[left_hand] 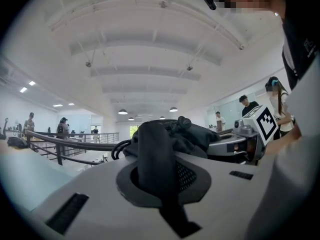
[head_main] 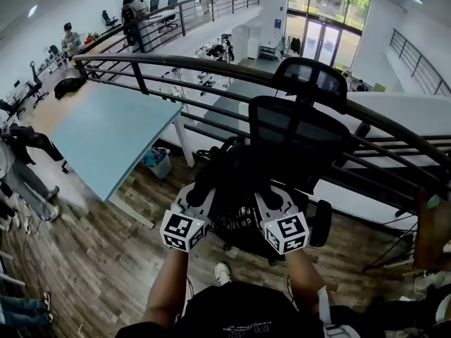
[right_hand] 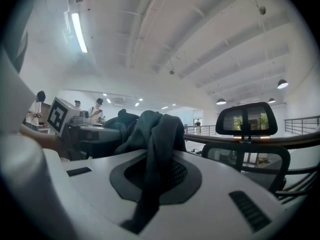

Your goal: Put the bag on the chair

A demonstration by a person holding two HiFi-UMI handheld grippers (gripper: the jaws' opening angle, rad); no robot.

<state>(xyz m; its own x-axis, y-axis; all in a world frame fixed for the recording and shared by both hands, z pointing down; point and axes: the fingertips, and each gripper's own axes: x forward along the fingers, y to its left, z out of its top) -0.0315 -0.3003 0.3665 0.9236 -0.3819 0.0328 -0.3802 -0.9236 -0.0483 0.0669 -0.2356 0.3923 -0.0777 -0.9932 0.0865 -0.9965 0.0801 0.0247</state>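
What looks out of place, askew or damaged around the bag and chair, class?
Nothing stands out. The black fabric bag is bunched between the left gripper and right gripper, both shut on its fabric, in front of the upright black mesh office chair.

The bag [head_main: 227, 178] is before the chair [head_main: 304, 136], table [head_main: 106, 132] left, railing [head_main: 176, 65] behind.

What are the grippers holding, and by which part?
The black fabric bag: left gripper pinches a strap-like band, right gripper bunched fabric.
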